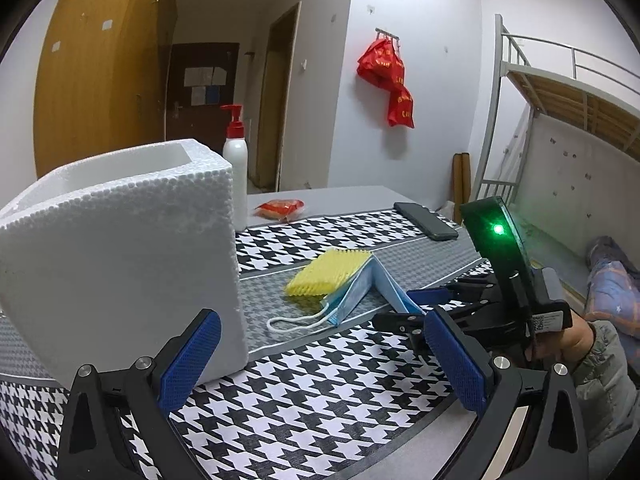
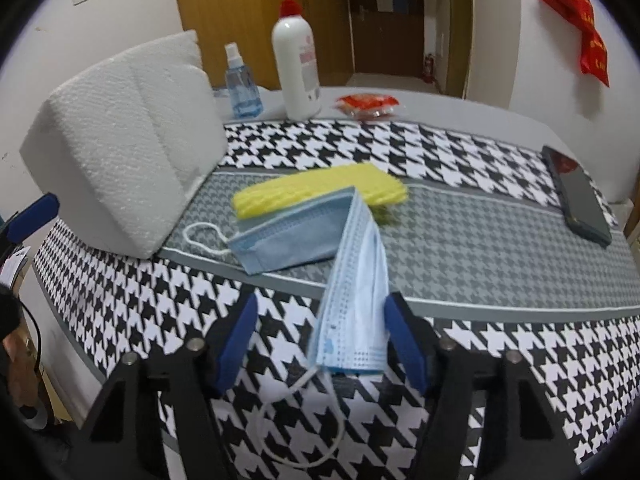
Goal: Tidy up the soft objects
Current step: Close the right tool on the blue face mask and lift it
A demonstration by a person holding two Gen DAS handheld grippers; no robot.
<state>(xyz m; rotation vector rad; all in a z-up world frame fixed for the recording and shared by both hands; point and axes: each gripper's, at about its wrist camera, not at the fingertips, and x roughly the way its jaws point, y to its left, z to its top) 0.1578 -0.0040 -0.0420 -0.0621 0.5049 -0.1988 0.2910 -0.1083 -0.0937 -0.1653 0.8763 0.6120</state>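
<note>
Two grippers, one in each of my hands, both over the houndstooth tablecloth [image 1: 320, 400]. My right gripper [image 2: 320, 340] is tilted down at the blue face mask [image 2: 352, 288], and the near end of that mask lies right between its blue pads [image 2: 404, 344]. The right-hand pad looks to be touching the mask's edge or just beside it; the left-hand pad stands apart from it, so nothing is pinched, and the jaws are partly spread. One white ear loop [image 2: 304, 432] trails on the cloth below the fingers.

From my left side I can see the mask is folded into a tent, its far half leaning against the yellow sponge [image 1: 326, 272], which lies flat on the grey band of the cloth. Another ear loop [image 1: 296, 322] curls out toward the white foam box [image 1: 120, 264].

My left gripper [image 1: 320, 360] hangs low just beside that box, jaws wide apart, holding nothing, the box's near corner just beside its left pad [image 1: 192, 364].

Behind the box stand a white pump bottle [image 2: 296, 64] with a red top and a small blue spray bottle [image 2: 242, 84]. A red snack packet [image 2: 368, 104] lies near the far edge, and a dark phone [image 2: 580, 200] rests well off to the right.
</note>
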